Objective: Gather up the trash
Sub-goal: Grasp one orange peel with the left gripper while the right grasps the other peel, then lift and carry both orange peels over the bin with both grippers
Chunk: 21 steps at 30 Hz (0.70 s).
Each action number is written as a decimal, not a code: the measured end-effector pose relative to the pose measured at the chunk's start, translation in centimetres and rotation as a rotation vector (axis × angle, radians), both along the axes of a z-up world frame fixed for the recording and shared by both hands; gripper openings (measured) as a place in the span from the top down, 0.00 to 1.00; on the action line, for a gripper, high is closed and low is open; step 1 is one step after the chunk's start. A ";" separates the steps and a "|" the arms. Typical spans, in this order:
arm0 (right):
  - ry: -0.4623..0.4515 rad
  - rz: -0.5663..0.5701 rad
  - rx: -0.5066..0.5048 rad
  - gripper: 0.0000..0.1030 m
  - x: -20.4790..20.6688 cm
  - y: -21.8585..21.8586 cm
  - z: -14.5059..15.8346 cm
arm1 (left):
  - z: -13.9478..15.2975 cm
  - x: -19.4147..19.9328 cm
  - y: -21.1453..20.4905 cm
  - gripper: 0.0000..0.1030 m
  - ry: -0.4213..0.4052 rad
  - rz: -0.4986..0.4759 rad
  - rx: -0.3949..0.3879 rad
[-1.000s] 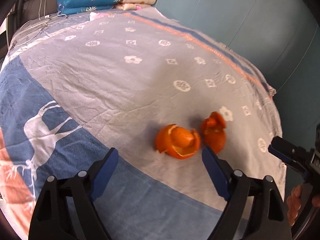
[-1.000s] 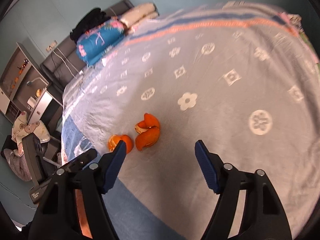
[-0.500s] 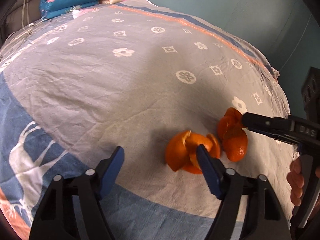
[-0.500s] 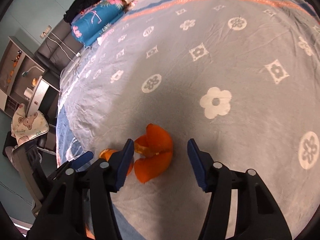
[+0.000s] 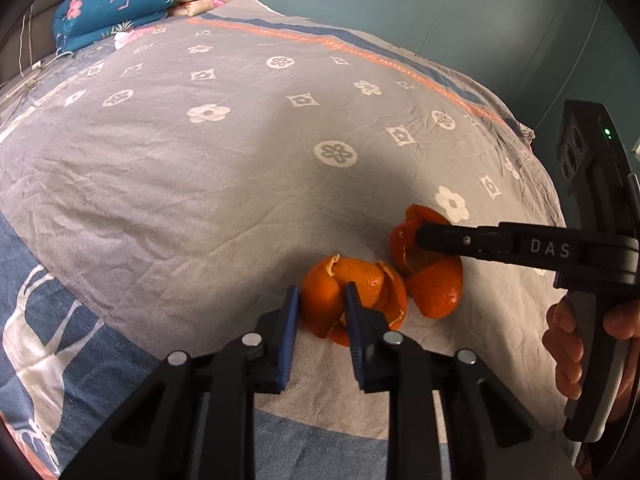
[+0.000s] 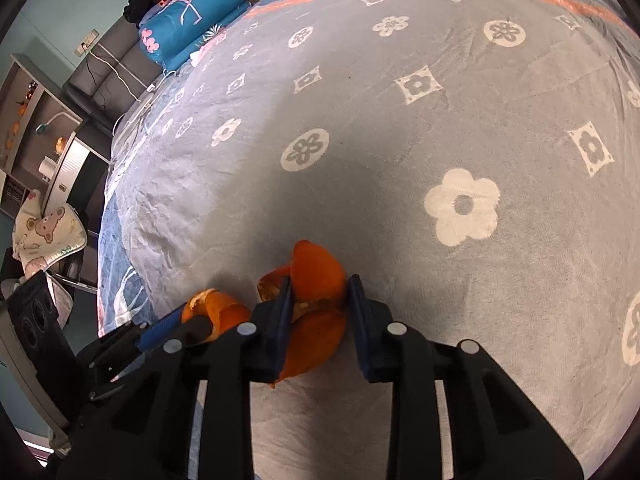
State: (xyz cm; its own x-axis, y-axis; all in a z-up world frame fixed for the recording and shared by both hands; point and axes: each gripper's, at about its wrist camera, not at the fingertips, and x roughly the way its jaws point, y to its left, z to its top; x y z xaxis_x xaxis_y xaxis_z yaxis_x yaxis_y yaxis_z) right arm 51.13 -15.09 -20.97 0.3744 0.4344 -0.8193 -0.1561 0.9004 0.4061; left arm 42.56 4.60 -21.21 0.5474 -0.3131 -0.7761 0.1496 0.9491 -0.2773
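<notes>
In the right wrist view, the right claw (image 6: 316,296) covers the lower part of the nearer orange peel (image 6: 318,270), and the left claw (image 6: 160,334) hides most of the other peel (image 6: 218,312). The shelf items (image 6: 24,120) at the left edge are too small to identify. In the left wrist view, the hand (image 5: 576,344) is cut off by the frame.

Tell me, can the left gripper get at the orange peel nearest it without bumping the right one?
Probably yes. The left gripper is already closing around the near peel; the right gripper works the neighbouring peel alongside.
</notes>
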 end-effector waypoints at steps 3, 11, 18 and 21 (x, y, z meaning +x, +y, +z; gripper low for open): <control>-0.021 0.004 0.000 0.79 -0.5 0.2 0.5 | 0.2 -0.2 0.6 0.81 0.000 0.013 -0.010; -0.075 0.006 0.011 0.80 -2.7 -0.3 3.7 | 2.8 -2.2 1.5 0.82 -0.042 0.027 -0.015; -0.150 0.020 0.030 0.80 -7.0 -1.4 7.8 | 6.3 -5.7 1.7 0.82 -0.103 0.041 -0.013; -0.174 0.020 0.037 0.80 -9.2 -2.3 9.4 | 8.1 -8.0 1.5 0.82 -0.134 0.043 -0.021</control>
